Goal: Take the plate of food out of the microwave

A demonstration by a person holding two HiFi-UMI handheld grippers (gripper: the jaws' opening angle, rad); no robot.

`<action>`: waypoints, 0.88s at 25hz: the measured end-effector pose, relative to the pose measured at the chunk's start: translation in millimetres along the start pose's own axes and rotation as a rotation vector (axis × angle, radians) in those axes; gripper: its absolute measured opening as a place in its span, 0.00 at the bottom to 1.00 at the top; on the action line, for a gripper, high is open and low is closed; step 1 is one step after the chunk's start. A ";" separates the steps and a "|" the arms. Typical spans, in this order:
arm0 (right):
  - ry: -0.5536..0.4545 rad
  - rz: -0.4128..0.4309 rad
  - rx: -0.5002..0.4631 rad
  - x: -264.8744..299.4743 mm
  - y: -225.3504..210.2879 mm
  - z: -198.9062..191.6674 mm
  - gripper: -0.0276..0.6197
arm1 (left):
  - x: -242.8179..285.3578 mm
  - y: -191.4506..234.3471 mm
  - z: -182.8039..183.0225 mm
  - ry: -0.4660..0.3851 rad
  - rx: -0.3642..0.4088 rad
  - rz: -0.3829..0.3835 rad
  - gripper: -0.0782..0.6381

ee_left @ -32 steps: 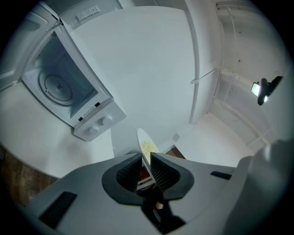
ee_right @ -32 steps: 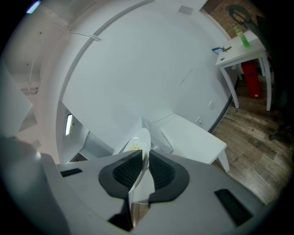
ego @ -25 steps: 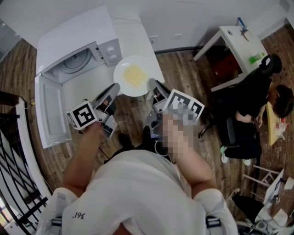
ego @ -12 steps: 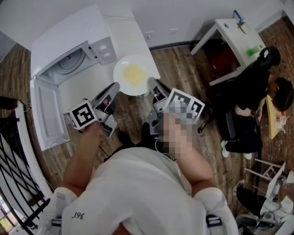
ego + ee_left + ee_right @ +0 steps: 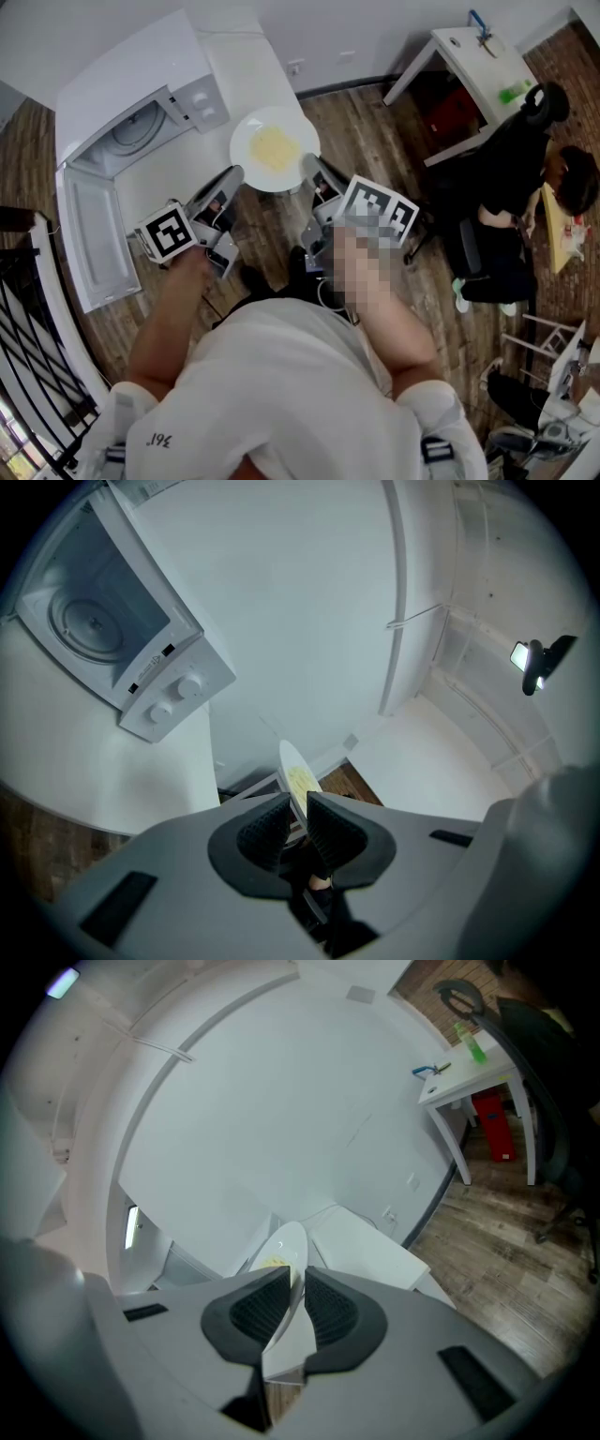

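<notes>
A white plate [image 5: 274, 148] with a yellow patch of food is held level over the white counter [image 5: 246, 66], to the right of the open microwave [image 5: 131, 103]. My left gripper [image 5: 234, 176] is shut on the plate's near-left rim, and my right gripper [image 5: 309, 164] is shut on its near-right rim. In the left gripper view the plate [image 5: 298, 782] stands edge-on between the pads of the left gripper [image 5: 298, 822], with the microwave [image 5: 112, 621] and its turntable at upper left. In the right gripper view the plate [image 5: 281, 1246] is clamped in the right gripper [image 5: 297, 1302].
The microwave door [image 5: 89, 239] hangs open toward me at the left. A black railing [image 5: 37, 375] runs along the left edge. At the right are a white desk [image 5: 473, 56] with a green bottle [image 5: 511, 92], and a seated person [image 5: 548, 197] on wooden floor.
Both grippers and the plate have drifted a little to the right, away from the microwave's opening. Both grips are unchanged.
</notes>
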State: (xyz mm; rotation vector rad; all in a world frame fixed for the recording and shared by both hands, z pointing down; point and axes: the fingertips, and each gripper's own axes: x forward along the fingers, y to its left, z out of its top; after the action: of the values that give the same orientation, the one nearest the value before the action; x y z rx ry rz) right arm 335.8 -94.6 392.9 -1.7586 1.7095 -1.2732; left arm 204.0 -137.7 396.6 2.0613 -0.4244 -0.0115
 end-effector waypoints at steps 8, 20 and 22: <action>-0.001 -0.004 -0.001 -0.7 -3.3 1.9 0.12 | 3.5 -0.4 -1.8 0.012 0.002 -0.003 0.19; 0.008 -0.004 -0.009 2.4 -3.9 3.3 0.12 | 5.0 -0.1 -2.2 0.009 -0.016 -0.008 0.19; 0.009 -0.004 -0.008 2.6 -4.5 2.9 0.12 | 5.3 -0.7 -2.6 0.010 -0.017 -0.012 0.19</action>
State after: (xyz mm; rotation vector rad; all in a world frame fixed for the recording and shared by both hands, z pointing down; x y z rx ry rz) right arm 340.4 -97.0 395.8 -1.7650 1.7193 -1.2791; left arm 209.7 -136.8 398.2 2.0459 -0.4050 -0.0119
